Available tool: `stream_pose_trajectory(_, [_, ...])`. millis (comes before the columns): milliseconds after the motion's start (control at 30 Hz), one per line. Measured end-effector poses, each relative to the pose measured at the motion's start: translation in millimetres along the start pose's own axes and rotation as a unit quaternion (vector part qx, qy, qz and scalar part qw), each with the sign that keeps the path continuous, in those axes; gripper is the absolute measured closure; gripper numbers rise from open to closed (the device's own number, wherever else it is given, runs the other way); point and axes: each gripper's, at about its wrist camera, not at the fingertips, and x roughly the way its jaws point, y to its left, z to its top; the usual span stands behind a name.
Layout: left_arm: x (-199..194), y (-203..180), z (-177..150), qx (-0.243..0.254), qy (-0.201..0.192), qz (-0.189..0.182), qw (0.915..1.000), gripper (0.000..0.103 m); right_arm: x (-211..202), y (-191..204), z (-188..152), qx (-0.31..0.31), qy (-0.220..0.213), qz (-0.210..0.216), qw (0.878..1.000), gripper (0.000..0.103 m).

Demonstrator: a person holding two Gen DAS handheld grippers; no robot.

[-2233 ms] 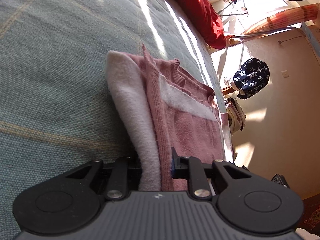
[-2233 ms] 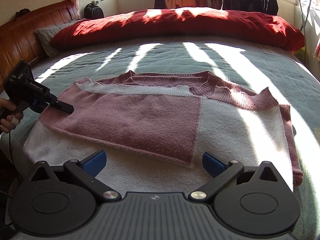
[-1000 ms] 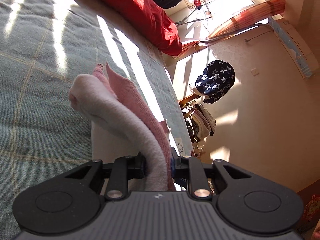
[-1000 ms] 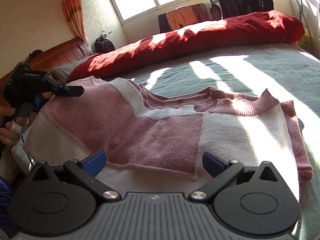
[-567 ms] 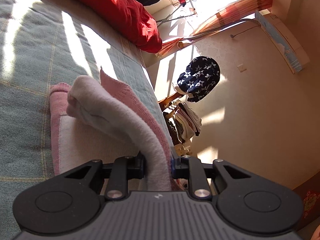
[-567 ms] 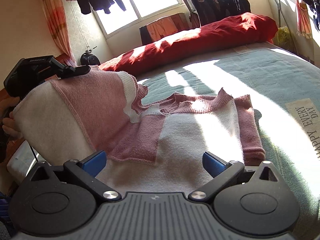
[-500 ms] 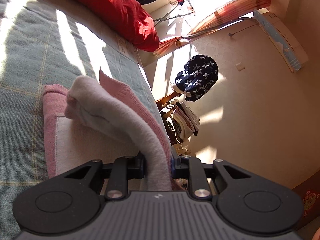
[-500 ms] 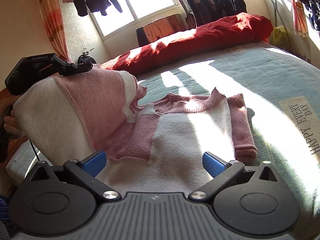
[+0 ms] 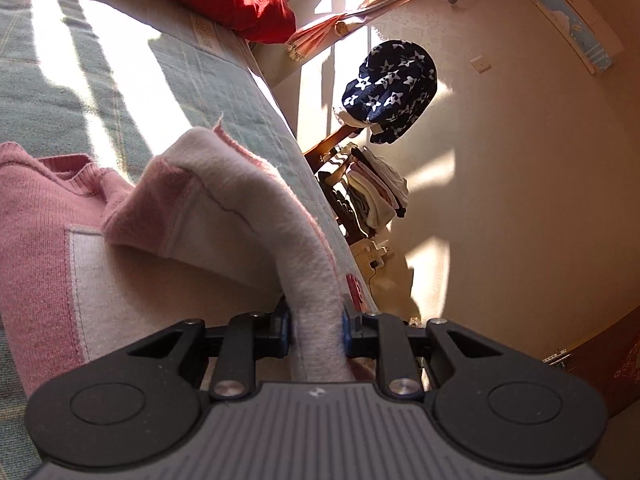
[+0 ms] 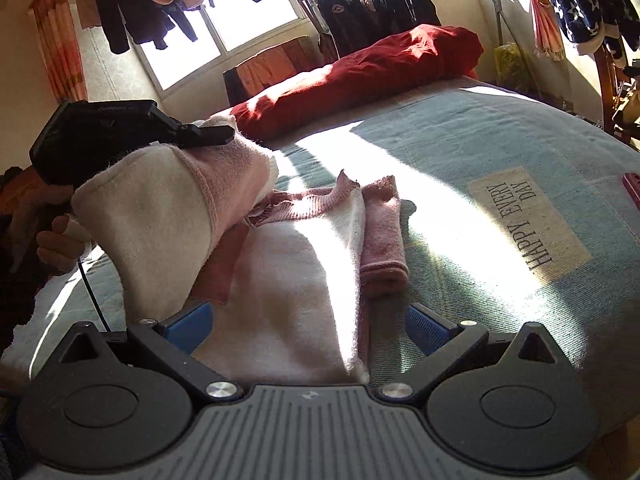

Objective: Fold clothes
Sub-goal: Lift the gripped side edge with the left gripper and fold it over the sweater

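Note:
A pink and cream sweater (image 10: 296,264) lies on the blue-green bed cover (image 10: 500,132). Its right sleeve (image 10: 384,236) is folded in along the side. My left gripper (image 9: 316,324) is shut on the sweater's cream edge (image 9: 248,200) and holds that side lifted and draped over the flat part. In the right wrist view the left gripper (image 10: 208,134) stands above the sweater's left half, with a person's hand (image 10: 60,240) on its handle. My right gripper (image 10: 308,326) is open at the near hem, and the cream cloth lies between its blue pads (image 10: 188,322).
A red duvet (image 10: 360,76) lies along the far side of the bed. A "HAPPY EVERY DAY" label (image 10: 524,220) marks the cover to the right. Past the bed's edge stand a chair with a star-print garment (image 9: 390,92), stacked clothes (image 9: 376,196) and a hung clothes rack (image 10: 360,4).
My left gripper has lifted the sweater's left side off the bed and carried it rightwards over the rest. The right gripper has swung right along the hem, still open.

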Motion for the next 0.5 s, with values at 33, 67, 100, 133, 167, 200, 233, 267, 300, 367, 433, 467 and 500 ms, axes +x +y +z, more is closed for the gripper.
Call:
stream_pose_trajectory(33, [7.6, -0.3, -0.8, 0.002, 0.006, 0.003, 1.0, 0.082, -2.1, -3.3, -0.6, 0.002, -0.001, -0.005, 1.0, 0.0])
stream_pose_trajectory(67, [13.4, -0.3, -1.6, 0.004, 0.01, 0.006, 0.9999, 0.082, -4.2, -6.3, -1.3, 0.005, -0.002, -0.01, 1.0, 0.0])
stream_pose_trajectory(100, [19.1, -0.2, -2.4, 0.007, 0.014, 0.01, 0.9998, 0.082, -6.3, -9.3, -2.0, 0.007, -0.003, -0.014, 1.0, 0.0])
stream_pose_trajectory(133, [24.7, -0.2, -3.1, 0.009, 0.018, 0.013, 0.9997, 0.082, -8.5, -12.2, -2.9, 0.01, -0.004, -0.018, 1.0, 0.0])
stream_pose_trajectory(167, [29.3, 0.5, -3.4, 0.01, 0.02, 0.015, 0.9996, 0.082, -10.5, -15.1, -3.7, 0.012, -0.005, -0.021, 1.0, 0.0])
stream_pose_trajectory(200, [32.8, 1.0, -3.5, 0.011, 0.022, 0.017, 0.9996, 0.082, -11.9, -17.8, -4.4, 0.014, -0.005, -0.025, 1.0, 0.0])
stream_pose_trajectory(233, [37.7, 2.0, -3.4, 0.012, 0.024, 0.019, 0.9995, 0.082, -13.2, -20.3, -5.2, 0.016, -0.005, -0.029, 0.999, 0.0])
stream_pose_trajectory(267, [42.8, 3.1, -3.3, 0.012, 0.026, 0.022, 0.9994, 0.082, -14.2, -22.6, -5.9, 0.018, -0.005, -0.032, 0.999, 0.0])
stream_pose_trajectory(300, [47.3, 3.4, -3.8, 0.013, 0.029, 0.026, 0.9991, 0.082, -14.8, -24.2, -6.5, 0.02, -0.004, -0.034, 0.999, 0.0])
stream_pose_trajectory(367, [56.3, 2.7, -5.2, 0.023, 0.037, 0.036, 0.9984, 0.082, -15.9, -27.0, -7.7, 0.024, -0.004, -0.038, 0.999, 0.0])
stream_pose_trajectory(433, [65.4, 1.0, -6.5, 0.034, 0.046, 0.048, 0.9972, 0.082, -16.1, -27.2, -7.8, 0.023, -0.003, -0.04, 0.999, 0.0])
stream_pose_trajectory(467, [69.6, 1.5, -6.7, 0.034, 0.053, 0.052, 0.9966, 0.081, -16.3, -27.3, -7.9, 0.022, -0.003, -0.04, 0.999, 0.0])
stream_pose_trajectory(500, [72.7, 2.1, -7.5, 0.037, 0.058, 0.059, 0.9959, 0.081, -16.4, -27.4, -7.9, 0.022, -0.003, -0.041, 0.999, 0.0])
